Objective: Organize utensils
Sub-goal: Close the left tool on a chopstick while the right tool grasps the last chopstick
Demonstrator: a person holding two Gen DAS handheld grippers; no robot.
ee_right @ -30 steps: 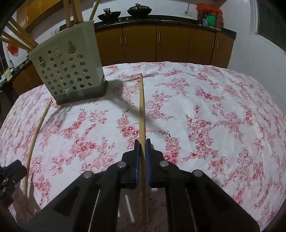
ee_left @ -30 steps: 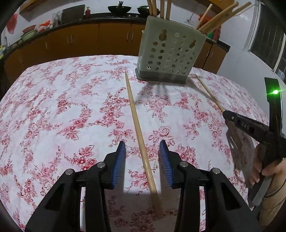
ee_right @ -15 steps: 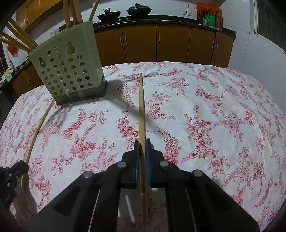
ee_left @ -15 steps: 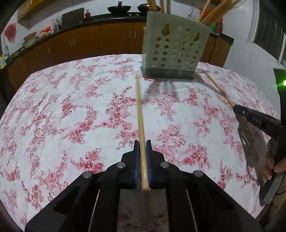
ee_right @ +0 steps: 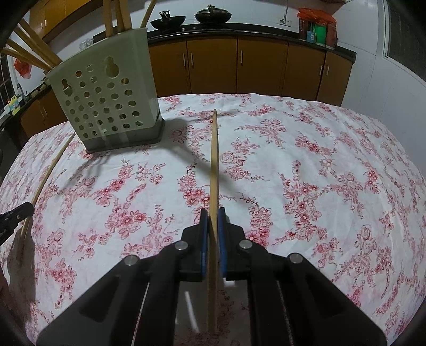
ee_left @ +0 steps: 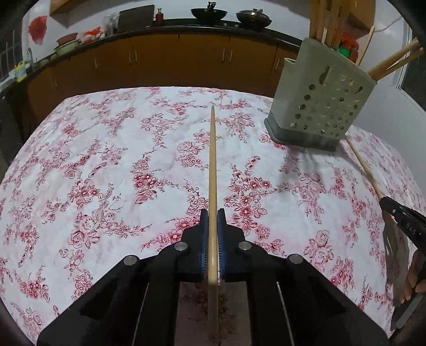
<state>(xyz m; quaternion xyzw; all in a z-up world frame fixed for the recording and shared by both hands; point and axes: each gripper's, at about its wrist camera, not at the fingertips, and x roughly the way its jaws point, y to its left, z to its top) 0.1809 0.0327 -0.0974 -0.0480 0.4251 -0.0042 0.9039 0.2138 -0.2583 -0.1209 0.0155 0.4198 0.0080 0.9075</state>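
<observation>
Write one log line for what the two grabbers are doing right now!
left gripper: shut on left chopstick | right gripper: shut on right chopstick | holder: upright on tablecloth, sticks inside

We see a home kitchen: brown cabinets (ee_right: 239, 66), woks (ee_left: 209, 13) on a dark counter, floral-clothed tabletop (ee_left: 93, 159).

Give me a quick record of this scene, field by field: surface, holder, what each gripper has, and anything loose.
surface: table with a red floral cloth
holder: perforated utensil holder, upright on the cloth, wooden sticks standing in it
left gripper: shut on a chopstick
right gripper: shut on a second chopstick
loose items: none seen on the cloth
background: kitchen cabinets, pans on the counter
</observation>
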